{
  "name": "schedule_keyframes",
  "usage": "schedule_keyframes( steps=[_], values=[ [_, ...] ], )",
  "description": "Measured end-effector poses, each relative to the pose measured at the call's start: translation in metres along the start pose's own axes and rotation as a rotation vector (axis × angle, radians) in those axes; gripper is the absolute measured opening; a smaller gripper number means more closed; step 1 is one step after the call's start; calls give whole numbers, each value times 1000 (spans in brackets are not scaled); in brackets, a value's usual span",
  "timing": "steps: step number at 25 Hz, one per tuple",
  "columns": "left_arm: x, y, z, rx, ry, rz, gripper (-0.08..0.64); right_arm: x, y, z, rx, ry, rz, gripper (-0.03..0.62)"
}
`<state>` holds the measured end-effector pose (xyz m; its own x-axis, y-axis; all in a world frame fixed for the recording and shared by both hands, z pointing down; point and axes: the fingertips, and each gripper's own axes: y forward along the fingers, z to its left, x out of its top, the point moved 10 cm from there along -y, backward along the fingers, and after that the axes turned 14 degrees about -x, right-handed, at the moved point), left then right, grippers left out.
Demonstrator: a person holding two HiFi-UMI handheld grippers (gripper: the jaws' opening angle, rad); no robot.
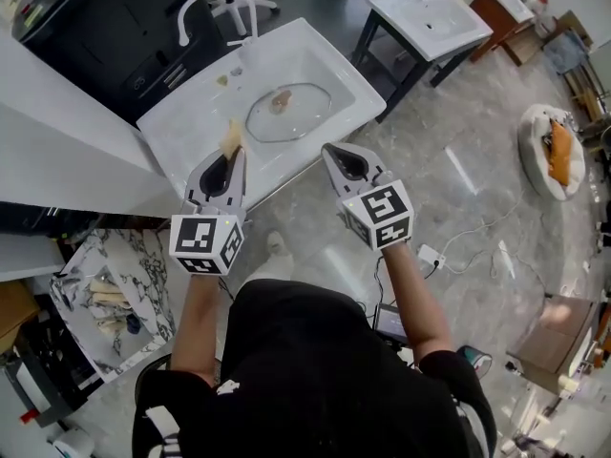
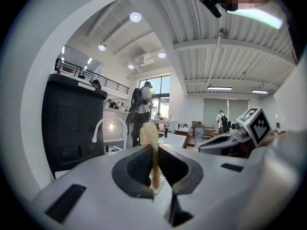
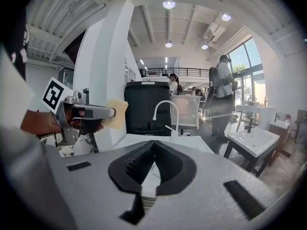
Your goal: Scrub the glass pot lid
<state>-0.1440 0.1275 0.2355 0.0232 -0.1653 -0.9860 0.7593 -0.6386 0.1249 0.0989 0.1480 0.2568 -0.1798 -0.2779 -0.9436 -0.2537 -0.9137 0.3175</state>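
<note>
The glass pot lid (image 1: 289,112) lies flat in the white sink basin (image 1: 329,60), knob up. My left gripper (image 1: 231,151) hovers over the basin's near left rim, shut on a thin yellow sponge (image 1: 230,138) that sticks up past its tips; the sponge (image 2: 151,143) stands pinched between the jaws in the left gripper view. My right gripper (image 1: 329,150) is shut and empty, hanging just off the basin's near edge, right of the lid. In the right gripper view the tips (image 3: 152,145) meet, and the left gripper (image 3: 91,113) with the sponge (image 3: 116,113) shows at left.
A white faucet (image 1: 212,4) arches over the basin's far left corner, in front of a black cabinet (image 1: 115,27). Small scraps (image 1: 229,74) lie in the basin. A second white sink (image 1: 430,17) stands at the back right. A white counter (image 1: 57,141) flanks the left.
</note>
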Motion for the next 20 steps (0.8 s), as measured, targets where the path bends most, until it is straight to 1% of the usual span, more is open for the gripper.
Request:
schedule_keyframes(
  steps=[11,14,17,20],
  values=[
    [-3,34,84,-58,-61,-6,20,15,84,8,-13,-6,66,-3],
    [-9,38,98,-81,-89,-10,20,14,93,10,-15,4,80,-3],
    [-15,45,106,-92,-94,4,20,12,102,8,-32,-12,91,-3],
    [-22,50,111,-102,-103,25,19,7,109,8,-30,-21,112,-3]
  ],
)
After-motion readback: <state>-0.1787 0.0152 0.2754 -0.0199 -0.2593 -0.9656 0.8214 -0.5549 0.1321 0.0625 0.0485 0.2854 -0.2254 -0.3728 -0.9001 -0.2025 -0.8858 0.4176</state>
